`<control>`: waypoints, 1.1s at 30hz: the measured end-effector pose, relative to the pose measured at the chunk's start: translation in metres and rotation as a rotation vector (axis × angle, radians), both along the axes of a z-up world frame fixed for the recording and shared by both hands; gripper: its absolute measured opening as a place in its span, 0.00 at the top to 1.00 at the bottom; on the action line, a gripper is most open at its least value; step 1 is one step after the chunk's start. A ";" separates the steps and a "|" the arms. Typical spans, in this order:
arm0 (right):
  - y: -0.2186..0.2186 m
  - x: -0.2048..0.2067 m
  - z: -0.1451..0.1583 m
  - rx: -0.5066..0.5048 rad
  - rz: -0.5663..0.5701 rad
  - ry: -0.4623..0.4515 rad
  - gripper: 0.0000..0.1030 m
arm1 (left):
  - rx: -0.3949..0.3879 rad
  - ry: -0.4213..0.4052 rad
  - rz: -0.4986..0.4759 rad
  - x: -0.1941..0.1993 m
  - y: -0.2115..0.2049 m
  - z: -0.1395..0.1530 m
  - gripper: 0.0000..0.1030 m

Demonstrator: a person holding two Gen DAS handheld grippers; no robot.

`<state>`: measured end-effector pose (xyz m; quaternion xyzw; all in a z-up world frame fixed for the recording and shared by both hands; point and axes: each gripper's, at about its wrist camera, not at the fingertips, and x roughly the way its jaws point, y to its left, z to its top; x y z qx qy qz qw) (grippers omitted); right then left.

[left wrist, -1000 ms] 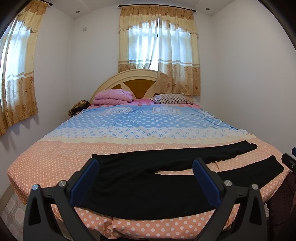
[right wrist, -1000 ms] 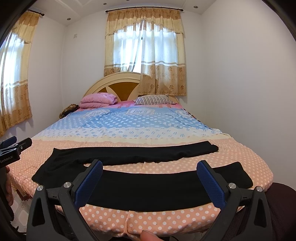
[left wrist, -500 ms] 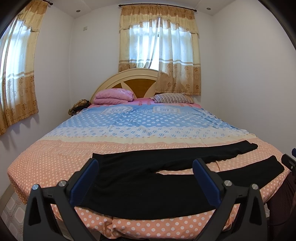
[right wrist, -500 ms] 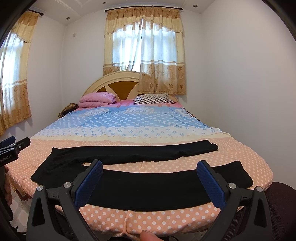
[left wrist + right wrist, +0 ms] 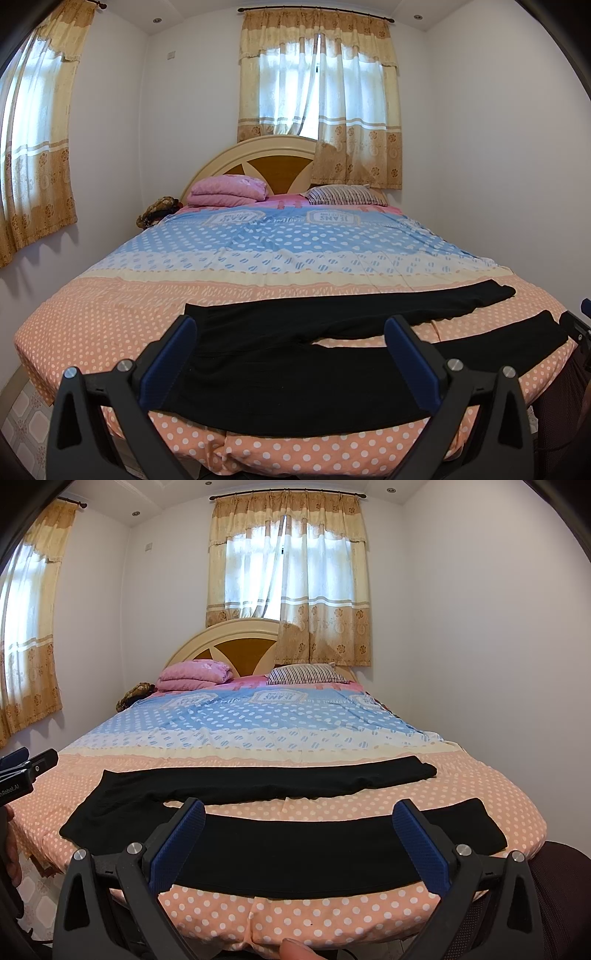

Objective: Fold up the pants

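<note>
Black pants (image 5: pixel 295 354) lie flat across the bed's (image 5: pixel 110 306) near edge, legs spread rightward. Left gripper (image 5: pixel 290 354) and right gripper (image 5: pixel 299 834) hover just above them, both spread wide, grasping nothing.

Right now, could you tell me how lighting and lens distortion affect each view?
Left wrist view: the sheer-curtained window is blown out, walls bow, corners go dark. Right wrist view: same glare; the black pants lose all fabric detail, though the wide-open blue-padded fingers stay sharp.
</note>
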<state>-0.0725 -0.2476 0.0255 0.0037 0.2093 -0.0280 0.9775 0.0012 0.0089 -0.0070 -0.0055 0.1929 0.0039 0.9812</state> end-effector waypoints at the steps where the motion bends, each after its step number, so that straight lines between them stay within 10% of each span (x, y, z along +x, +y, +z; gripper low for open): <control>1: 0.000 0.000 0.000 0.001 0.000 0.001 0.01 | 0.000 0.001 0.000 0.000 0.000 0.000 0.00; 33: -0.006 0.024 -0.025 -0.009 -0.036 0.077 0.01 | 0.007 0.043 0.007 0.010 0.002 -0.013 0.00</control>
